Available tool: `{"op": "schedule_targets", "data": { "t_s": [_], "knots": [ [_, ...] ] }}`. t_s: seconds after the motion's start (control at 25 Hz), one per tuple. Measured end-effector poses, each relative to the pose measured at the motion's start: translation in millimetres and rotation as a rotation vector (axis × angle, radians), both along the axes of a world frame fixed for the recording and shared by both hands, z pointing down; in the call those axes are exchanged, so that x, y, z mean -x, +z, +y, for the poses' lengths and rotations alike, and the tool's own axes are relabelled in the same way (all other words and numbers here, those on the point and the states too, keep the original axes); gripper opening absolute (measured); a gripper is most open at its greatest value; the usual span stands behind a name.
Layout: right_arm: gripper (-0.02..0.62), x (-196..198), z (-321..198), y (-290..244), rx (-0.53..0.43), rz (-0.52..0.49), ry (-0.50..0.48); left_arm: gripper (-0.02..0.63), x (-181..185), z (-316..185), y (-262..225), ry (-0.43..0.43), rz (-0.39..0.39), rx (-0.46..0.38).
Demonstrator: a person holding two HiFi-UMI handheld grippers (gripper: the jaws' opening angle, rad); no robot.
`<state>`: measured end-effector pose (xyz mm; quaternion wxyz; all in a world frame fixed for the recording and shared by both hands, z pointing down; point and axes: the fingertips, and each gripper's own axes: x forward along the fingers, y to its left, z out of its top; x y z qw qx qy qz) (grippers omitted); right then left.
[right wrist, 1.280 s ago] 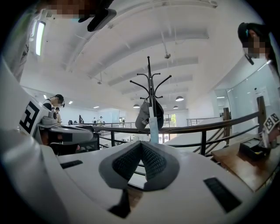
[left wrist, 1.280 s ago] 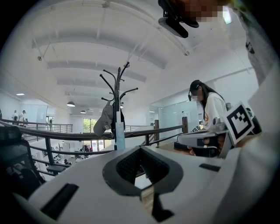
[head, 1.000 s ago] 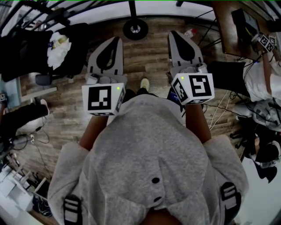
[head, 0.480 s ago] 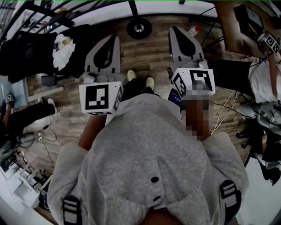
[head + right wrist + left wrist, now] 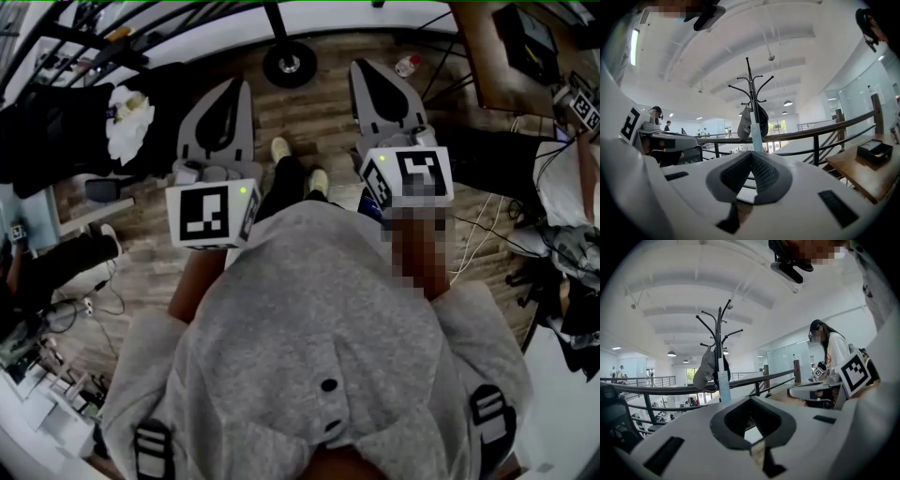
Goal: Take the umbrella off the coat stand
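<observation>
Left gripper (image 5: 751, 401): jaws pressed together, nothing between them, held out level in front of the person.
Right gripper (image 5: 752, 154): clenched the same way and empty, carried alongside the left one.
Change: both grippers (image 5: 246, 86) (image 5: 364, 70) have drifted a little across the floor since a second ago. Only one shoe showed between them then. Now two show, and the front shoe (image 5: 279, 148) is planted nearer the base (image 5: 289, 64).
Jaws over that second: no opening on either side.
Meaning: this looks like the walk-up. No grasp has begun, and the jaws will have to part before either can take hold.
Umbrella from left gripper: the umbrella (image 5: 723, 380) is ahead and a little left of the tips, well apart. It is a pale blue folded length hanging straight down the stand (image 5: 719, 329).
Umbrella from right gripper: the umbrella (image 5: 756, 133) is almost dead ahead, just above the tip line, also well apart.
Beside umbrella: a grey cap (image 5: 704, 373) is to its left and a dark bag (image 5: 762, 119) behind it, both on the stand's hooks.
Beyond stand: a railing (image 5: 811, 132) crosses behind it.
</observation>
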<state>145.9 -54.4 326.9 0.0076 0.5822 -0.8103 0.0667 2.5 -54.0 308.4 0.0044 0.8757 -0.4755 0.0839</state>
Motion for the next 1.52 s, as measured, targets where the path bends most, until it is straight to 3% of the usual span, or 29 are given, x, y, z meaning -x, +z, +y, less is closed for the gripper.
{"op": "schedule_targets", "data": {
  "t_s": [1.04, 1.52],
  "knots": [
    [0.015, 73, -176, -6, 0.022, 0.087, -0.042, 0.013, 65, -181, 3, -0.013, 0.101, 0.015],
    [0.015, 104, -223, -9, 0.037, 0.122, -0.011, 0.012, 103, -231, 8, 0.0, 0.129, 0.034]
  ]
}}
